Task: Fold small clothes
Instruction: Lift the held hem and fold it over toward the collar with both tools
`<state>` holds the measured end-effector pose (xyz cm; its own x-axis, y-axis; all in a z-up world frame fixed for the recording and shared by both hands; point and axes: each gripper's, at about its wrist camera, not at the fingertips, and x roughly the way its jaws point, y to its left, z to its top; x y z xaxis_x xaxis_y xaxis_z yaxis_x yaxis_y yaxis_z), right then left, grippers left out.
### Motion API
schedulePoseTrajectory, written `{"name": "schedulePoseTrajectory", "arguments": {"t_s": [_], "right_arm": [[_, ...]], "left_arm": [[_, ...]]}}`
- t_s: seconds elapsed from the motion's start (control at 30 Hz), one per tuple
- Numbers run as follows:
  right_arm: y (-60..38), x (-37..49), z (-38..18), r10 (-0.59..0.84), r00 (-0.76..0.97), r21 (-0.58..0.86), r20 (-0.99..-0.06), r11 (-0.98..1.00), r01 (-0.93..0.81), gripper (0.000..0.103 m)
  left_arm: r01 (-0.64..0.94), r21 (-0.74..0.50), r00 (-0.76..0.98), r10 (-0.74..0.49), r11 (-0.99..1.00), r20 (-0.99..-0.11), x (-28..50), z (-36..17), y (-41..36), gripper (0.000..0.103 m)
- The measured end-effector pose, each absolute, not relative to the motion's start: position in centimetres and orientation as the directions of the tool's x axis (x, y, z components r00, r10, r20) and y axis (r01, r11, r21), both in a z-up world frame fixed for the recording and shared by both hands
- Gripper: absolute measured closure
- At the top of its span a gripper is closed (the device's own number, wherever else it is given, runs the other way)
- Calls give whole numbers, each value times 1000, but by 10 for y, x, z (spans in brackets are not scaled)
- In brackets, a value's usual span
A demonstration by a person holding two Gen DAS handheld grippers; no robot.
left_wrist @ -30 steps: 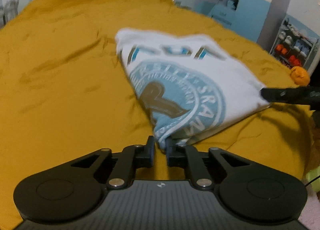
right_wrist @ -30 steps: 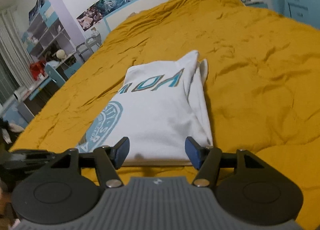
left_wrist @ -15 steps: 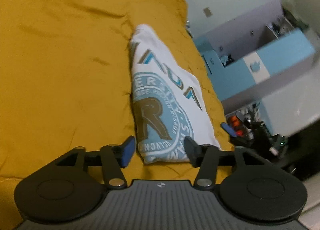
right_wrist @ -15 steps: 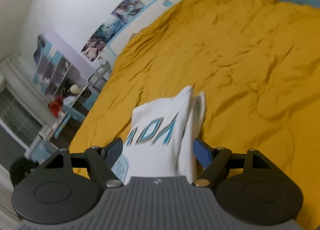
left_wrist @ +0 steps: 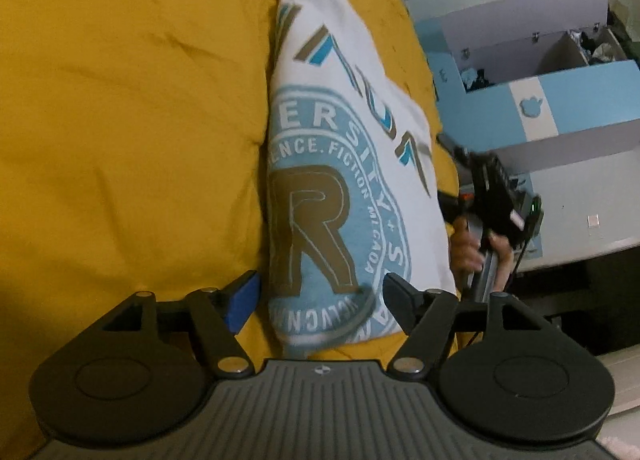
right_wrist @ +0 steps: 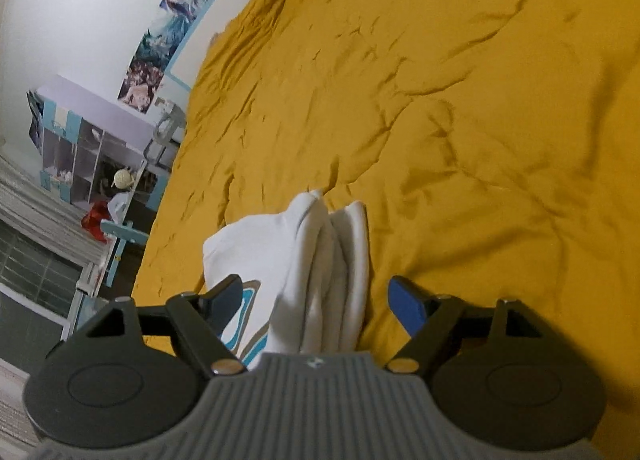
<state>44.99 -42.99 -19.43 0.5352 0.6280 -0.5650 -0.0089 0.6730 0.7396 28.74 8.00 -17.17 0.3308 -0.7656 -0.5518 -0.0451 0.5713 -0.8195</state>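
A folded white T-shirt with a round blue print and a brown R lies on the yellow bed cover. My left gripper hovers over the shirt's near end. Its jaws are opening, the cloth lies below and between them, and neither pad presses on it. In the right wrist view the shirt's stacked folded edge runs between the fingers of my right gripper. Those jaws are also opening and grip nothing. The left wrist view shows the right gripper in a hand beyond the shirt's right side.
The rumpled yellow cover spreads wide beyond the shirt. A blue and white cabinet stands past the bed's right edge. A shelf unit, a window and wall posters lie off the bed's left side.
My left gripper let go of the shirt's corner, spread wide and rolled. My right gripper opened wider, rolled and moved along the shirt, whose near end now lies under it.
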Motion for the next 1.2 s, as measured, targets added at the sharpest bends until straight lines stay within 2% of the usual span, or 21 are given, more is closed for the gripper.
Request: {"name": "schedulePoseTrajectory", "arguments": {"t_s": [0.17,0.27,0.37,0.4,0.43,0.47,0.5,0.53,0.57,0.6,0.8,1.0,1.2], "right_arm": [[-409,476,-204,646,506,734,-571,678,-37,22],[-396,483,-208,658,512,742,-551,667,-59,20],[-386,488,-214,656,505,727,-561,682,-79,20],[-383,489,-215,653,498,714,-570,694,-93,21],[-380,490,-216,636,500,692,-587,715,-97,29],[-379,490,-216,609,506,666,-611,741,-88,47],[-379,490,-217,588,508,647,-629,759,-77,56],[-382,491,-219,591,508,654,-627,753,-68,67],[-385,491,-219,600,510,675,-616,736,-50,72],[-387,491,-218,601,515,684,-611,728,-38,73],[-373,484,-183,568,559,646,-605,760,-74,80],[-340,466,-115,572,584,609,-576,777,-161,81],[-273,444,-43,609,571,528,-550,784,-327,81]], "left_arm": [[-56,-865,291,-821,498,-492,310,-183,63,13],[-103,-880,299,-829,464,-472,319,-190,56,13],[-84,-876,318,-821,475,-475,317,-189,50,13],[-76,-876,323,-819,477,-474,316,-190,48,13],[-75,-878,331,-819,473,-469,313,-190,49,13],[-80,-877,341,-814,473,-470,312,-190,50,21],[-83,-872,346,-807,482,-478,310,-189,52,31],[-83,-871,351,-804,484,-480,308,-189,54,34],[-89,-875,358,-804,477,-475,306,-189,56,42],[-99,-878,365,-804,468,-469,306,-189,57,48],[-61,-912,398,-828,405,-395,305,-174,64,65],[-5,-946,431,-853,323,-294,298,-157,72,68],[70,-964,505,-842,258,-189,275,-126,114,68]]}}
